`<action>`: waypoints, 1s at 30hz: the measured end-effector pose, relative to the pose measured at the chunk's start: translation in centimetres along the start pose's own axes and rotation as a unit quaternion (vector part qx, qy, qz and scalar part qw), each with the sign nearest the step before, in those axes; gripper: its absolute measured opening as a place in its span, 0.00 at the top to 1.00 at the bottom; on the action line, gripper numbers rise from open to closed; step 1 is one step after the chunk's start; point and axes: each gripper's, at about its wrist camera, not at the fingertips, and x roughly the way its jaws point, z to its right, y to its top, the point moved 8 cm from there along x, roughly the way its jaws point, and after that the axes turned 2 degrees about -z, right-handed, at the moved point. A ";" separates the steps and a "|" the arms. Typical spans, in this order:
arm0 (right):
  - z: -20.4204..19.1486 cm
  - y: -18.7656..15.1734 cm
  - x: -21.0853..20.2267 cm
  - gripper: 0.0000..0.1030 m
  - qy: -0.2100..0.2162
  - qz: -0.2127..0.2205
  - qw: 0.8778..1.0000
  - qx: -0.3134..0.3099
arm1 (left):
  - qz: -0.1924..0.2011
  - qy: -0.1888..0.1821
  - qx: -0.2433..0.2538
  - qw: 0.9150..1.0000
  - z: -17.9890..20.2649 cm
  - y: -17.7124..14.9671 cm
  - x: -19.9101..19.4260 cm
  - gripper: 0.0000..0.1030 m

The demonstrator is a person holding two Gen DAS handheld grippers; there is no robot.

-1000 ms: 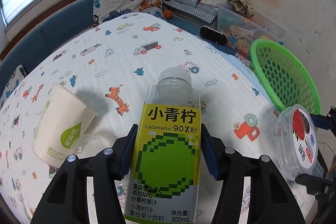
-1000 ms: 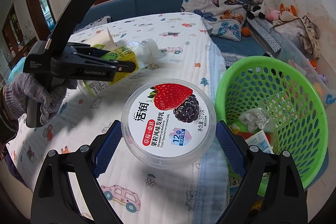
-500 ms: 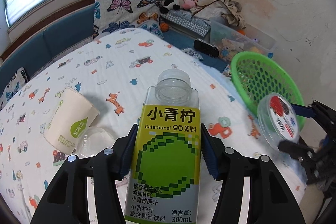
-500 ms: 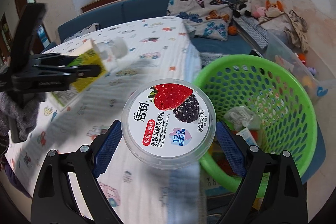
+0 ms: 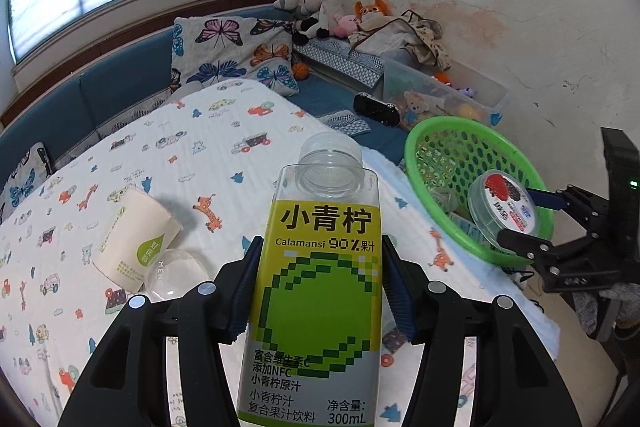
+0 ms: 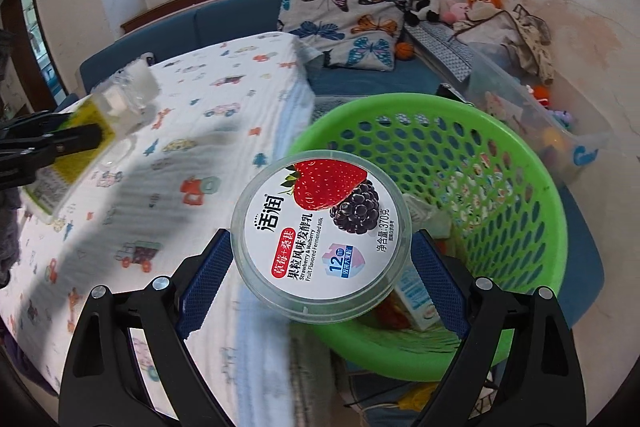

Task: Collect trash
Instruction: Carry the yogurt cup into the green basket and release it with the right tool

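My left gripper is shut on an empty juice bottle with a yellow-green label, held above the printed bedsheet; the bottle also shows in the right wrist view. My right gripper is shut on a round yogurt tub with a strawberry lid, held over the near rim of the green basket. The tub and basket also show in the left wrist view. A paper cup and a clear dome lid lie on the sheet.
The basket holds wrappers and a small carton. Behind it stand a clear toy box, a butterfly pillow and plush toys on a blue bench. The wall is close on the right.
My right gripper carried the yogurt tub right, from beside the basket to over its near rim. My left gripper lifted the bottle higher above the sheet.
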 end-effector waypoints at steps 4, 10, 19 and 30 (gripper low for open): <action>1.7 -0.1 0.5 0.14 -0.014 -0.006 1.000 0.009 | 0.006 -0.003 0.003 1.000 0.8 0.4 -0.7 0.47; 5.1 -0.4 1.2 0.14 -0.036 -0.018 0.999 0.037 | 0.013 -0.013 0.009 1.000 2.3 1.0 -1.3 0.47; 8.8 -0.6 2.1 0.13 -0.050 -0.030 0.996 0.073 | 0.020 -0.030 0.023 0.999 5.0 2.2 -1.3 0.47; 10.8 -1.5 1.8 0.10 -0.055 -0.030 0.993 0.098 | 0.017 -0.051 0.042 0.998 9.0 3.8 0.1 0.47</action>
